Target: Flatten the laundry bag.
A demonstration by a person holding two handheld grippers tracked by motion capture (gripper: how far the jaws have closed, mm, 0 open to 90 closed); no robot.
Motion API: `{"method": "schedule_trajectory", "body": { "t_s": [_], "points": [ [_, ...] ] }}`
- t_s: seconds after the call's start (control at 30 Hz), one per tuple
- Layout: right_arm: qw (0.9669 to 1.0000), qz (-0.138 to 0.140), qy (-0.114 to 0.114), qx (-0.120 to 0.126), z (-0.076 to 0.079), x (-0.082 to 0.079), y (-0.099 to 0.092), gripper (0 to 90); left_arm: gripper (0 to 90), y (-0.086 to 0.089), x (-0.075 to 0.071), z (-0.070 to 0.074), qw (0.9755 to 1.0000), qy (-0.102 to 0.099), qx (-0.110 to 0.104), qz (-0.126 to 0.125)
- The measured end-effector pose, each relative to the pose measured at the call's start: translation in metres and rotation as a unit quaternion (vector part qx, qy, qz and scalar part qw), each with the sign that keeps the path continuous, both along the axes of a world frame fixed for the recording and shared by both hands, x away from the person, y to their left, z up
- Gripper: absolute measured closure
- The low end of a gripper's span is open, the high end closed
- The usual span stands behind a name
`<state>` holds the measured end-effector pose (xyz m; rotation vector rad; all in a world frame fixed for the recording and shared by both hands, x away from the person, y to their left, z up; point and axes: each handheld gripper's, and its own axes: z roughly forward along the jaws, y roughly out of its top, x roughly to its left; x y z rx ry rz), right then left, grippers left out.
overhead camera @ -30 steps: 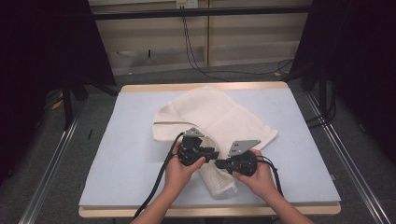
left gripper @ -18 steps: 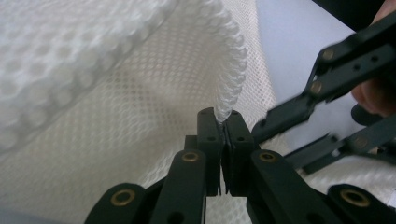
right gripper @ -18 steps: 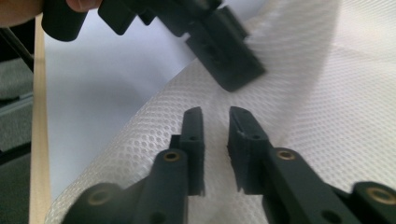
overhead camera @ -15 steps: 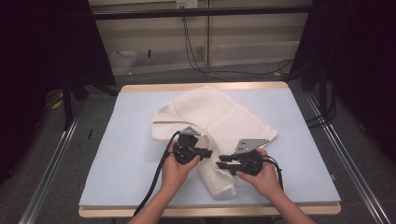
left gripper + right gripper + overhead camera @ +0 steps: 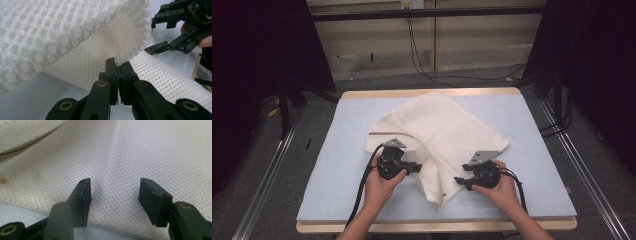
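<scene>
A rectangular table (image 5: 327, 165) with a pale blue-grey top and light wooden edging, on which a crumpled white mesh cloth (image 5: 447, 130) lies near the middle.

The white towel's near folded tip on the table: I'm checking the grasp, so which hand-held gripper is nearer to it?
Left. The left hand-held gripper is shut on the white towel beside that fold. The right hand-held gripper has just been opening, its jaws apart and aimed at the towel, pressing nothing.
</scene>
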<state>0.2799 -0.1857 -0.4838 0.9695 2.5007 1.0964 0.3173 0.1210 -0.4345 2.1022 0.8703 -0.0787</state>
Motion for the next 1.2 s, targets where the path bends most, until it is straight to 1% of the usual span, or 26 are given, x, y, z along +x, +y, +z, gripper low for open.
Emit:
{"method": "schedule_trajectory", "body": {
  "t_s": [0.1,0.13,0.17,0.2,0.3,0.33,0.37,0.4,0.43,0.47,0.5,0.53,0.57,0.6,0.67,0.7,0.73,0.77,0.8,0.87,0.93,0.97,1.1,1.13,1.17,1.2],
  "points": [
    [1.0000,-0.009,0.002,0.001,-0.001,-0.001,0.001,43.8,87.2,0.005,-0.002,0.000,1.0000,-0.002,0.000,0.008],
    [0.9998,-0.022,0.000,-0.006,0.000,-0.002,0.003,44.6,87.2,0.009,-0.003,0.000,1.0000,-0.003,0.002,0.003],
    [0.9997,-0.024,-0.001,-0.010,0.000,-0.003,0.005,45.3,87.1,0.009,-0.004,0.000,1.0000,-0.003,-0.001,0.007],
    [0.9994,-0.031,0.005,-0.016,0.002,-0.004,0.007,47.7,87.1,0.010,-0.005,-0.001,1.0000,-0.002,0.002,0.006],
    [0.9989,-0.037,0.010,-0.028,0.005,-0.005,0.012,49.9,87.1,0.011,-0.007,-0.001,1.0000,-0.002,0.002,0.008],
    [0.9990,-0.038,0.012,-0.019,0.006,-0.005,0.013,52.2,87.0,0.012,-0.007,-0.001,1.0000,-0.002,0.005,0.008],
    [0.9994,-0.030,0.014,-0.012,0.005,-0.006,0.015,59.9,87.0,0.012,-0.007,-0.002,1.0000,-0.003,0.006,0.007],
    [0.9996,-0.016,0.008,-0.020,0.005,-0.006,0.017,64.1,87.0,0.012,-0.007,-0.002,1.0000,-0.003,0.006,0.005],
    [0.9996,-0.016,0.008,-0.020,0.005,-0.006,0.017,64.1,87.0,0.012,-0.007,-0.002,1.0000,-0.003,0.006,0.005],
    [0.9995,-0.003,0.007,-0.030,0.006,-0.008,0.022,78.8,86.9,0.012,-0.007,-0.003,0.9999,-0.001,0.006,0.009],
    [0.9994,-0.002,0.007,-0.033,0.007,-0.007,0.022,86.0,86.9,0.012,-0.007,-0.004,1.0000,0.001,0.003,0.007],
    [0.9994,-0.005,0.007,-0.034,0.007,-0.007,0.022,88.2,86.9,0.011,-0.007,-0.005,0.9999,-0.003,0.006,0.009],
    [0.9996,-0.007,0.013,-0.024,0.006,-0.005,0.021,89.7,87.0,0.010,-0.007,-0.005,0.9999,-0.003,0.007,0.009],
    [0.9995,-0.009,0.023,-0.019,0.006,-0.004,0.020,90.0,87.0,0.011,-0.008,-0.005,0.9999,-0.005,0.010,0.008],
    [0.9992,-0.019,0.031,-0.013,0.007,-0.002,0.018,90.0,86.9,0.012,-0.007,-0.004,0.9999,-0.005,0.008,0.007],
    [0.9993,-0.021,0.030,-0.011,0.007,-0.002,0.018,90.0,86.9,0.012,-0.008,-0.004,0.9999,-0.004,0.005,0.013],
    [0.9991,-0.031,0.021,-0.022,0.008,-0.001,0.017,90.0,86.9,0.013,-0.008,-0.004,0.9999,-0.004,0.007,0.012],
    [0.9990,-0.034,0.019,-0.020,0.009,0.000,0.014,90.0,86.9,0.014,-0.008,-0.004,0.9999,-0.004,0.008,0.011],
    [0.9988,-0.042,0.018,-0.014,0.009,0.003,0.010,90.0,86.9,0.015,-0.008,-0.005,0.9999,-0.005,0.009,0.011],
    [0.9980,-0.061,0.013,-0.012,0.011,0.008,0.002,90.0,86.9,0.017,-0.007,-0.007,0.9999,-0.001,0.009,0.011],
    [0.9972,-0.074,0.008,-0.006,0.013,0.012,-0.007,90.0,86.8,0.018,-0.008,-0.008,0.9998,0.003,0.007,0.017],
    [0.9968,-0.080,0.004,-0.007,0.013,0.014,-0.011,90.0,86.8,0.019,-0.008,-0.008,0.9998,0.005,0.012,0.015],
    [0.9947,-0.103,-0.005,-0.007,0.017,0.020,-0.023,90.0,86.6,0.022,-0.009,-0.013,0.9997,0.010,0.009,0.022],
    [0.9938,-0.111,-0.004,-0.007,0.017,0.021,-0.026,90.0,86.5,0.022,-0.010,-0.014,0.9997,0.014,0.011,0.019],
    [0.9938,-0.111,-0.004,-0.007,0.017,0.021,-0.026,90.0,86.3,0.022,-0.010,-0.014,0.9997,0.014,0.011,0.019],
    [0.9928,-0.120,-0.007,-0.007,0.018,0.024,-0.031,90.0,86.2,0.021,-0.011,-0.015,0.9996,0.016,0.013,0.020]
  ]
}}
